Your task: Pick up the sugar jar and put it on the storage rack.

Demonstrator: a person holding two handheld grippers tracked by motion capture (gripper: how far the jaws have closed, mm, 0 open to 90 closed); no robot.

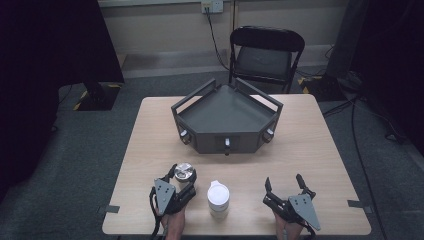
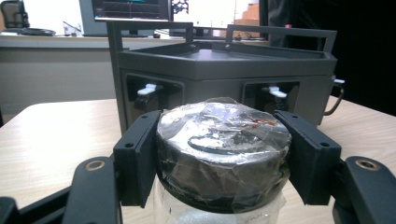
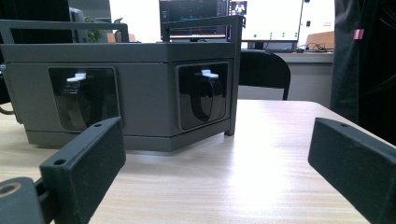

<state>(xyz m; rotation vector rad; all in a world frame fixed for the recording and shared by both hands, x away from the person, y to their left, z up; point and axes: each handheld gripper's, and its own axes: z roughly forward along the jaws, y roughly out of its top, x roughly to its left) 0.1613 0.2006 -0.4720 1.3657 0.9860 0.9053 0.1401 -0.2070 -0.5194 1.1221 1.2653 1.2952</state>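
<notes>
Left claw [image 2: 223, 158] clamped on lid of jar [image 2: 223, 154], pads pressed to both sides of the film-wrapped black cap; jar upright on desk [image 1: 300, 150], near front edge, left of white cup [image 1: 218, 197]. Right claw [image 1: 286, 187] wide open, nothing between pads, resting right of cup. Grey tray [image 1: 227, 112] farther back, mid-desk.

Wooden table [image 1: 300, 145]: grey tray unit [image 1: 227, 117], jar [image 1: 184, 175], white cup [image 1: 218, 197].
</notes>
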